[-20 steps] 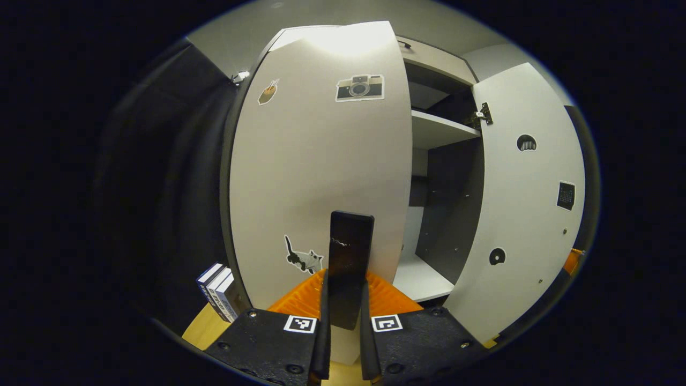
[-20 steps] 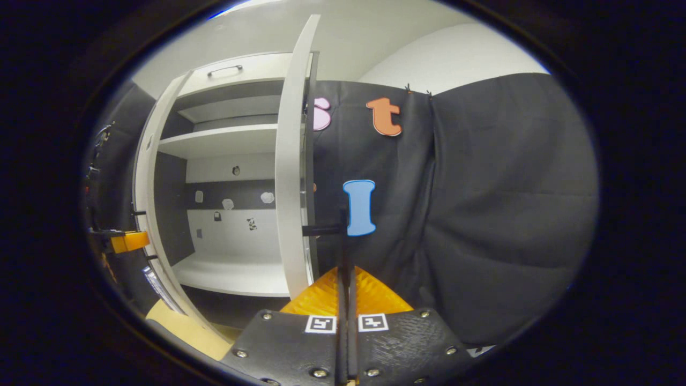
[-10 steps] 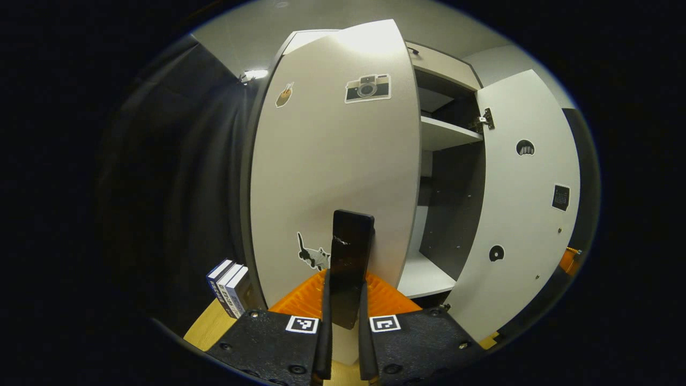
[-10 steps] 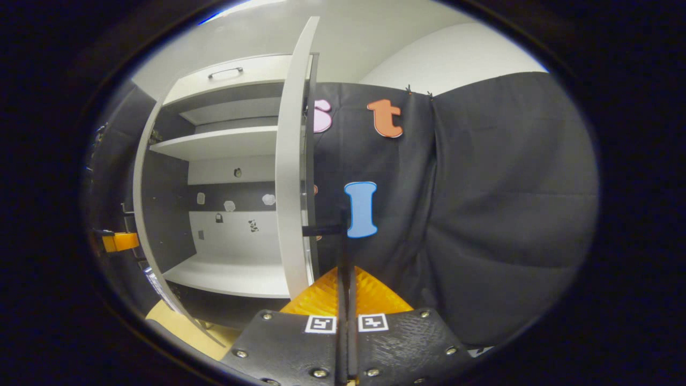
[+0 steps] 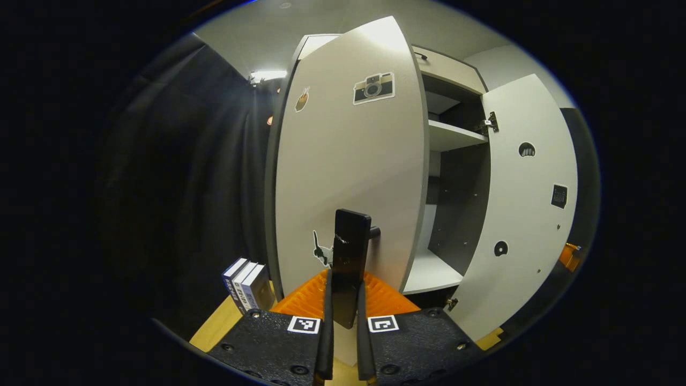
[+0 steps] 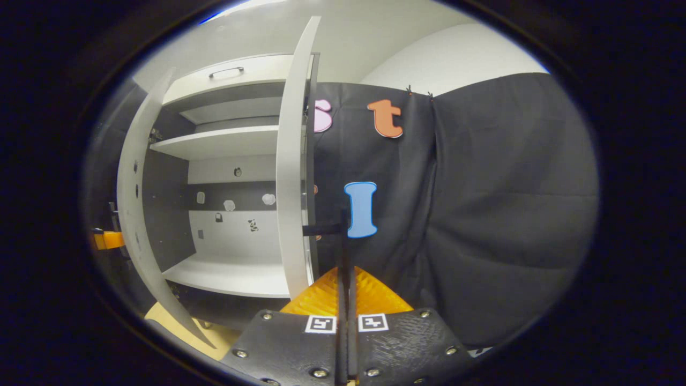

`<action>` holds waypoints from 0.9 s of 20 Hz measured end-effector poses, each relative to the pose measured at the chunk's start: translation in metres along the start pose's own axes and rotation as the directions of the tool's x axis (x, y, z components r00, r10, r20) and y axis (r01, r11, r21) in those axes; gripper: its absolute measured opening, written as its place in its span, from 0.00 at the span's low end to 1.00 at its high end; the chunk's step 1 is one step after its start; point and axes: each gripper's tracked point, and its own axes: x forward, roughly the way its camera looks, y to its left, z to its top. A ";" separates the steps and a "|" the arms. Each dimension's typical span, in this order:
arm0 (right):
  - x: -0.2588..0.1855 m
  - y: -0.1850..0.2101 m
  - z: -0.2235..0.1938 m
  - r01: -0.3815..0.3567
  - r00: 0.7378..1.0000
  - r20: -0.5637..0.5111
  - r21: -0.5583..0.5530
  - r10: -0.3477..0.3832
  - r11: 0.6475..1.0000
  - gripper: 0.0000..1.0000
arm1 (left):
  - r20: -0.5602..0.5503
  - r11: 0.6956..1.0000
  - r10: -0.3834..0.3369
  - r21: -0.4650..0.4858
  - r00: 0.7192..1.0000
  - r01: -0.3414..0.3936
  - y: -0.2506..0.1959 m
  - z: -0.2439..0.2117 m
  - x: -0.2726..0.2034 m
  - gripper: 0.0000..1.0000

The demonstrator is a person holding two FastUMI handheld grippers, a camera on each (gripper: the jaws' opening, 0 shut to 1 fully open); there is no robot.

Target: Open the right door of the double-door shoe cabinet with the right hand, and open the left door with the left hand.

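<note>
So closest to me, my left gripper (image 5: 343,300) had its fingers pinched on the black bar handle (image 5: 349,252) of the left door (image 5: 348,161), nearly closed with just the thin bar between them. In the right gripper view my right gripper (image 6: 345,300) was clamped the same way, fingers almost together on the slim dark handle (image 6: 343,252) that stuck out from the right door (image 6: 292,177).

A bit further out, the left door stood partly swung out in front of me, stickers and all, with a small stack of books (image 5: 245,280) on the wooden floor (image 5: 214,329) just beside its hinge side. The right door looked wide open, edge-on to my right camera, close to the black cloth wall (image 6: 455,203). From the left gripper view I could see its inner face (image 5: 528,209) and the hinge (image 5: 489,123).

Beyond both doors, the shoe cabinet (image 6: 225,177) was open, with white shelves (image 6: 220,142) and little stickers on the back panel.

What worried me: the left handle was thin and I was gripping it near its lower end, so if I pulled along a straight line instead of following the door's arc, the fingers could slide off or twist the bar. The books also looked near enough that a full swing might knock them. And the right door seemed about at its limit, so pulling further could strain that hinge or push into the cloth.
</note>
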 end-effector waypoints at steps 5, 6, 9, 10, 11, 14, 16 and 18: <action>0.000 0.000 -0.001 0.000 1.000 -0.008 -0.005 0.000 1.000 0.01 | -0.003 0.999 0.042 0.004 0.999 -0.042 0.018 0.000 -0.011 0.16; 0.000 0.000 0.000 0.000 1.000 -0.008 -0.006 0.000 1.000 0.01 | -0.002 0.999 0.051 0.008 0.999 -0.051 0.021 0.000 -0.014 0.13; 0.000 0.001 -0.001 -0.001 1.000 -0.011 -0.004 0.001 1.000 0.01 | 0.003 0.996 0.088 0.011 0.996 -0.088 0.036 0.002 -0.020 0.10; -0.001 0.001 -0.001 -0.002 1.000 -0.011 -0.005 0.002 1.000 0.01 | 0.004 0.995 0.100 0.014 0.995 -0.100 0.041 0.003 -0.023 0.08; 0.000 0.001 0.000 -0.001 1.000 -0.010 -0.005 0.001 1.000 0.01 | 0.003 0.994 0.111 0.015 0.994 -0.111 0.046 0.003 -0.025 0.07; -0.001 0.001 0.000 -0.002 1.000 -0.009 -0.004 0.002 1.000 0.01 | 0.008 0.988 0.151 0.013 0.988 -0.151 0.061 0.004 -0.029 0.03; -0.001 0.001 0.000 -0.004 1.000 -0.008 -0.004 0.003 1.000 0.01 | 0.010 0.983 0.182 0.018 0.983 -0.182 0.074 0.004 -0.033 0.00; -0.001 0.001 0.000 -0.006 1.000 -0.007 -0.004 0.006 1.000 0.01 | 0.010 0.978 0.207 0.010 0.978 -0.207 0.086 0.005 -0.035 0.00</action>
